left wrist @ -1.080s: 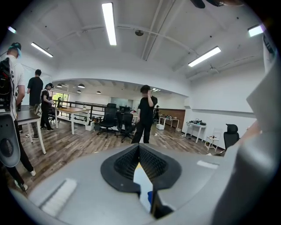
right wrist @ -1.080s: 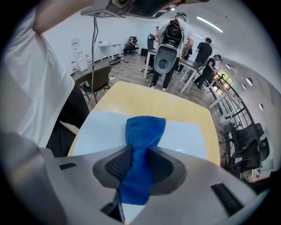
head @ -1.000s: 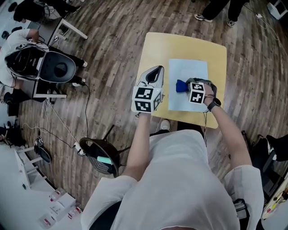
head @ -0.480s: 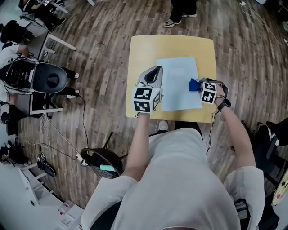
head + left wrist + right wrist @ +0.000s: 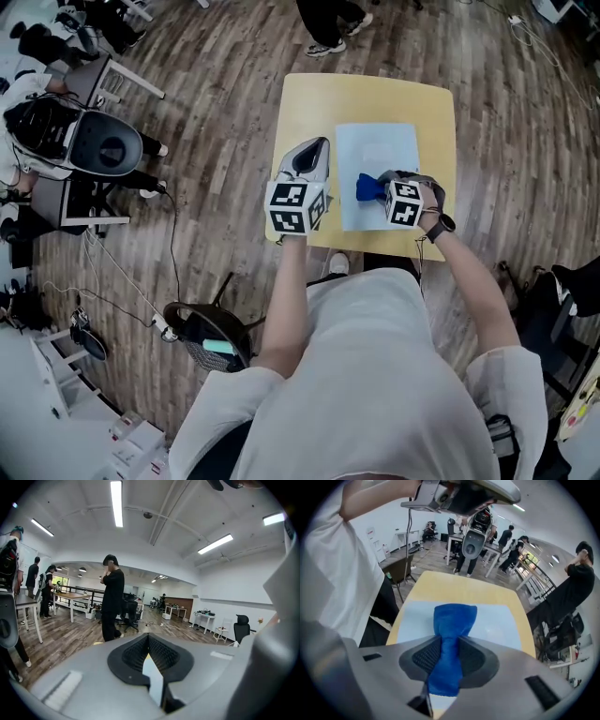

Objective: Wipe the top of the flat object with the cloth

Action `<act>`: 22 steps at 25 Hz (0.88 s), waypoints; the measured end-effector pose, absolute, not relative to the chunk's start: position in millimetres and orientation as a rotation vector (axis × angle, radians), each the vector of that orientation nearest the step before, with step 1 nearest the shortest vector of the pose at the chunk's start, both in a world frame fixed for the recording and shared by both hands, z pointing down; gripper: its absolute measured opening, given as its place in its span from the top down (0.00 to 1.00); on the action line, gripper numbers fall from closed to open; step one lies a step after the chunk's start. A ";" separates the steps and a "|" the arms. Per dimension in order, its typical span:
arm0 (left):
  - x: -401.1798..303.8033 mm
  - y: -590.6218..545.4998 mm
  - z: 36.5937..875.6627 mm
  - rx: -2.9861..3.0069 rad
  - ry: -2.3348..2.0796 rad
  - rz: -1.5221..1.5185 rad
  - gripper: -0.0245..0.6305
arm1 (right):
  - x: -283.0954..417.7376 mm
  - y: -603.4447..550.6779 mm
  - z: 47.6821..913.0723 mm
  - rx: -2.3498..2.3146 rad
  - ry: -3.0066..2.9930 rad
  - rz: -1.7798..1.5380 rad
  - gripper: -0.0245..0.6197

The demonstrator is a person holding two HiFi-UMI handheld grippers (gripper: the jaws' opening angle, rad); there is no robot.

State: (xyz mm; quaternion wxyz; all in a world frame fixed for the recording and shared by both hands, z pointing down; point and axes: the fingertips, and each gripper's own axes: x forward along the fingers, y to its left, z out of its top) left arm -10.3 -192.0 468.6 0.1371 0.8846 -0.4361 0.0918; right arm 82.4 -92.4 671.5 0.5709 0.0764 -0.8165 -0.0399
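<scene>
Right gripper (image 5: 386,192): clenched on the blue cloth (image 5: 367,187), over the sheet's near end.
Left gripper (image 5: 317,155): jaws together, empty, at the cloth's 10 o'clock, beside the sheet.
Flat object (image 5: 384,145): pale sheet on the surface (image 5: 375,98); it runs toward 12 o'clock from the cloth.

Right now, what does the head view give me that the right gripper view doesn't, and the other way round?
Only the head view: the pale blue sheet's full outline, and the left gripper placed over the bare yellow table beside the sheet's left edge.
Only the right gripper view: the right gripper's jaws clamped on the blue cloth, its free end fanned out over the sheet.
Both: cloth, sheet, table.
</scene>
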 end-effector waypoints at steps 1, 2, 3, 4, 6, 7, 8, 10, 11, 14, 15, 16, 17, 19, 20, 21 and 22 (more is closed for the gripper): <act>-16.3 -190.3 468.3 2.553 -1.278 0.263 0.95 | 63.2 -87.7 671.0 0.147 -1.942 -0.100 0.78; -22.5 -188.1 468.4 2.546 -1.294 0.262 0.95 | 45.0 -83.2 671.2 0.115 -1.963 -0.112 0.78; -29.3 -185.4 468.7 2.539 -1.309 0.261 0.95 | 28.1 -79.5 671.7 0.087 -1.977 -0.133 0.78; -36.5 -182.5 468.8 2.533 -1.324 0.259 0.95 | 12.7 -77.1 672.8 0.064 -1.984 -0.161 0.78; -52.0 -176.4 468.7 2.520 -1.357 0.254 0.95 | -13.7 -73.8 677.2 0.031 -1.992 -0.201 0.78; -59.8 -173.7 468.6 2.513 -1.372 0.251 0.95 | -25.1 -71.4 679.6 0.017 -1.999 -0.200 0.78; -67.1 -171.5 468.6 2.505 -1.387 0.248 0.95 | -34.7 -68.5 682.2 0.002 -2.005 -0.186 0.78; -79.3 -169.2 468.5 2.491 -1.409 0.245 0.95 | -46.1 -65.5 688.9 -0.022 -1.998 -0.161 0.78; -83.9 -168.9 468.0 2.485 -1.417 0.243 0.95 | -48.3 -65.7 691.9 -0.029 -1.989 -0.155 0.79; -90.3 -168.3 467.8 2.479 -1.423 0.245 0.95 | -47.7 -66.0 695.5 -0.033 -1.981 -0.141 0.79; -90.0 -168.3 468.5 2.481 -1.418 0.246 0.95 | -45.1 -65.9 695.6 -0.028 -1.980 -0.138 0.79; -88.6 -168.6 469.4 2.485 -1.410 0.246 0.95 | -41.4 -65.9 695.6 -0.022 -1.977 -0.137 0.79; -86.2 -169.3 470.2 2.491 -1.401 0.247 0.95 | -36.3 -66.2 695.7 -0.014 -1.972 -0.137 0.79; -78.4 -171.9 470.7 2.507 -1.376 0.248 0.95 | -22.2 -67.6 695.6 0.004 -1.958 -0.135 0.79; -73.3 -173.1 470.7 2.517 -1.360 0.249 0.95 | -13.4 -68.3 695.5 0.016 -1.950 -0.130 0.79; -67.5 -173.8 470.9 2.527 -1.342 0.250 0.95 | -3.5 -68.7 695.5 0.029 -1.940 -0.123 0.79; -61.3 -173.8 471.5 2.537 -1.324 0.252 0.95 | 7.1 -68.6 695.9 0.044 -1.929 -0.116 0.79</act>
